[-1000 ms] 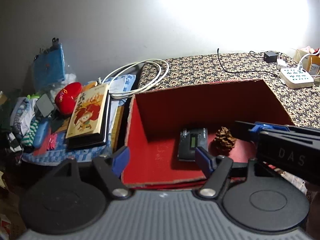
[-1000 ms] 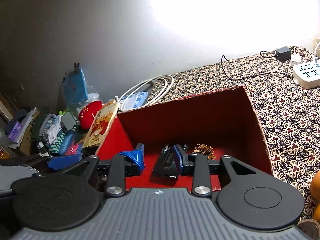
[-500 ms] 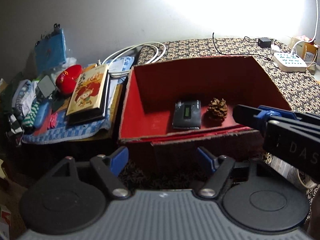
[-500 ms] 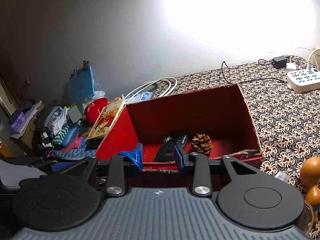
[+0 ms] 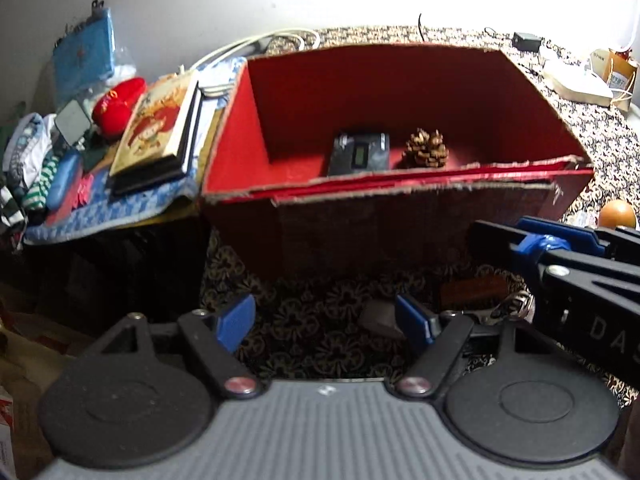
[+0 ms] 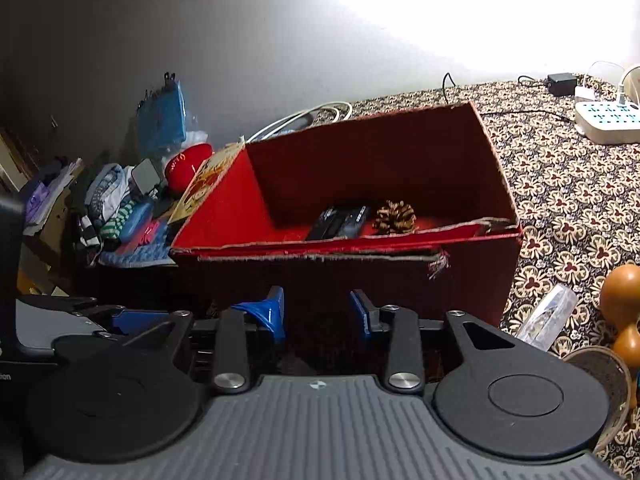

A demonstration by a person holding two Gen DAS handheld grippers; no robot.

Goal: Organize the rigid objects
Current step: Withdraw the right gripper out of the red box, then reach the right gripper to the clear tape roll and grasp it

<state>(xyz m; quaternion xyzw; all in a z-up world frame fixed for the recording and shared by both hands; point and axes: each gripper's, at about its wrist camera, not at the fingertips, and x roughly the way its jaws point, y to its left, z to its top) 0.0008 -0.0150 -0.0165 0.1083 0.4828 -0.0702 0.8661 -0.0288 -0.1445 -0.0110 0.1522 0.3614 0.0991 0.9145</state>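
A red cardboard box stands on the patterned cloth and holds a black device with a small screen and a pine cone. The box, device and cone also show in the right wrist view. My left gripper is open and empty, low in front of the box's near wall. My right gripper is open and empty, also in front of that wall; its body shows at the right of the left view. A small grey object and a brown block lie by the left gripper.
A cluttered pile with a picture book, a red pouch and clothes lies left of the box. A white power strip and cables lie at the back right. An orange wooden gourd, a clear plastic piece and a round dish sit at the right.
Both grippers have pulled back and down from over the box to in front of its near wall. The device and pine cone stay inside the box.
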